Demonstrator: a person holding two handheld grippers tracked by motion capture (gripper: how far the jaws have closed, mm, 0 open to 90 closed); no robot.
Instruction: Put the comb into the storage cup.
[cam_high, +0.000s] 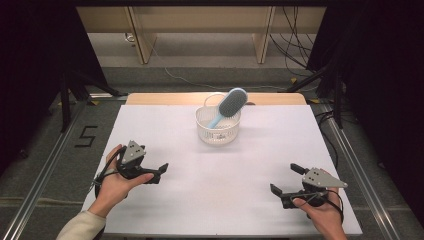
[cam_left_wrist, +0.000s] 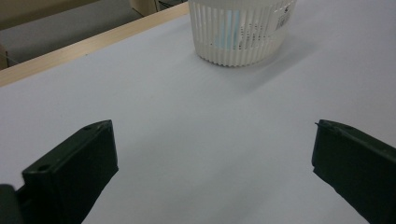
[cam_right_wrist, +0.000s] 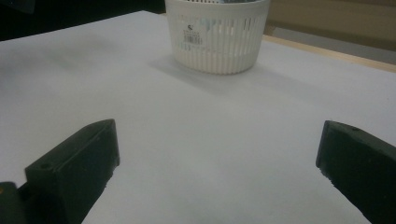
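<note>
1. The hairbrush (cam_high: 231, 104) stands in the white basket (cam_high: 218, 131). Its blue handle goes down inside and its grey head sticks up over the far rim, leaning to the right.
2. The basket sits on the white table (cam_high: 220, 185), near the far edge and about in the middle. It stands upright.
3. My left hand-held gripper (cam_high: 152, 174) is near the front left of the table, well apart from the basket. Its jaws are spread wide and there is nothing between them.
4. My right hand-held gripper (cam_high: 286, 180) is near the front right, also well apart from the basket. Its jaws are spread wide too, and they hold nothing.
5. In the left gripper view I see the basket (cam_left_wrist: 240, 30) far ahead, with a bit of blue showing through its slits. In the right gripper view the basket (cam_right_wrist: 217, 35) is far ahead as well, with its little label facing me.
6. I think the job of putting the brush into the basket is done, because the brush is already in and both my hands are free.
7. I think nothing much is left. If the brush is meant to lie all the way inside, then it is not quite there, since its head pokes out over the rim.
</note>
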